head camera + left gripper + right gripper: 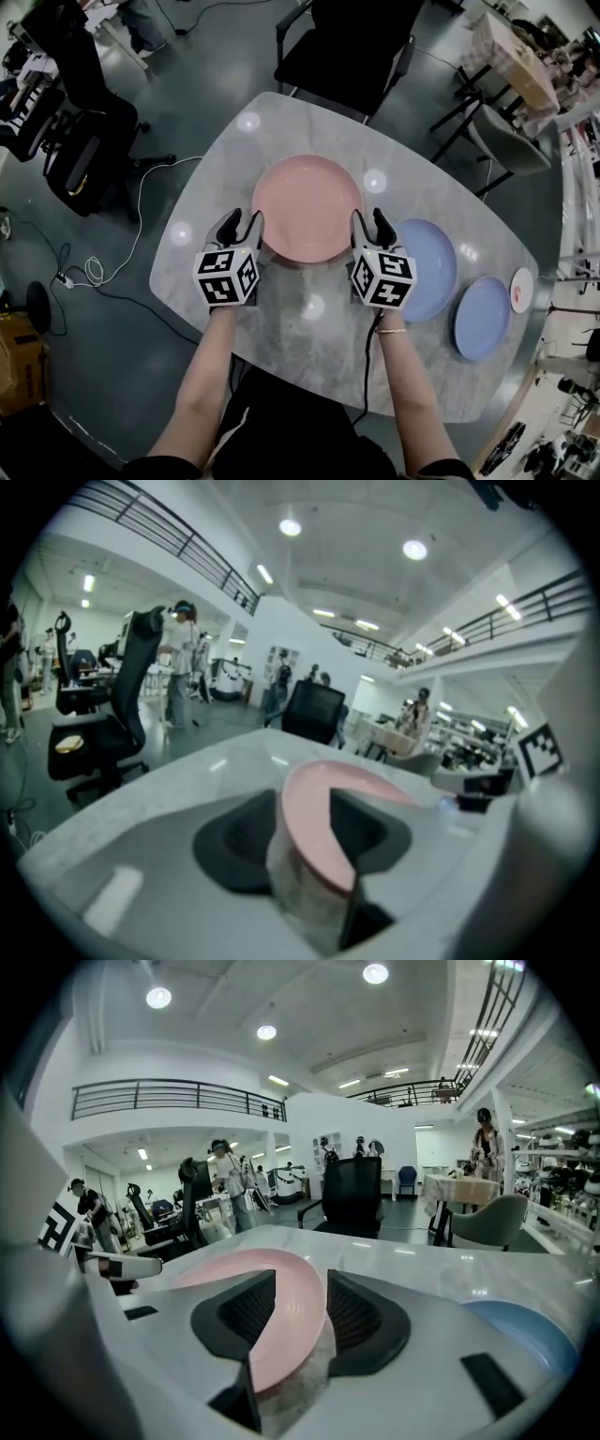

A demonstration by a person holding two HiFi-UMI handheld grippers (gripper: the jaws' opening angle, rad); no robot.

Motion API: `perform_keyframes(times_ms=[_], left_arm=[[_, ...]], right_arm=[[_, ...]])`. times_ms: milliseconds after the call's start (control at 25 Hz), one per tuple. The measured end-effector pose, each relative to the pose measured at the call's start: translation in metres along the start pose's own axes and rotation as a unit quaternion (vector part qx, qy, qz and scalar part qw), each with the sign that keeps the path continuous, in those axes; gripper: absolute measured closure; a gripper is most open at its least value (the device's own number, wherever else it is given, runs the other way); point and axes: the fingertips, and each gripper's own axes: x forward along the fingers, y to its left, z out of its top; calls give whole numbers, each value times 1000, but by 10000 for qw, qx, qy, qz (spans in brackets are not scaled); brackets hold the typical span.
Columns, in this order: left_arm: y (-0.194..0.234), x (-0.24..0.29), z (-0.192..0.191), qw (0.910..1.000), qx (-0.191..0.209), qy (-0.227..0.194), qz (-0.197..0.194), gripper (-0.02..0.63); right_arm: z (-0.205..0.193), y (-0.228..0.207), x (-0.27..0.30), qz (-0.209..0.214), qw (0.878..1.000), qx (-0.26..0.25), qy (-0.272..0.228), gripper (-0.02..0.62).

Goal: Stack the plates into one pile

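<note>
Overhead head view; close, low tongs views, shared pink plate [307, 208].

A big blue plate [427, 270] and a small blue plate [482, 319] blocked the way at 4 o'clock from the pink plate [307, 208]. The table [309, 347] lay open at 9 and 6 o'clock.

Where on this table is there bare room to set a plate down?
Bare marble: left of the pink plate out to the table edge, beyond it toward the black chair, and the near edge between the left claw and right claw. Crowded: the right side, where a large blue plate, smaller blue plate and small plate sit in a row.
</note>
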Motion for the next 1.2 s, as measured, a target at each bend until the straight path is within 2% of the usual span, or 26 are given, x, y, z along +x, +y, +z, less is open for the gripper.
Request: perform_keyframes(times_ms=[360,800,1040,1200], left_arm=[[16,44,-1,9994,-104,321,66,423],[14,60,-24,9960,-202,870,-13,426],[9,65,-27,9940,-129,1082,-64,473],[16,65,-26,9939,-304,1051,115,502]], right_arm=[[-13,-15,56,-148,9951,-161,964,436],[-33,-13,78,-78,9811,-441,1880,434],[-35,-12,83,-107,9790,-395,1996,458],[-36,-8,80,-93,9797,-244,1987,472]])
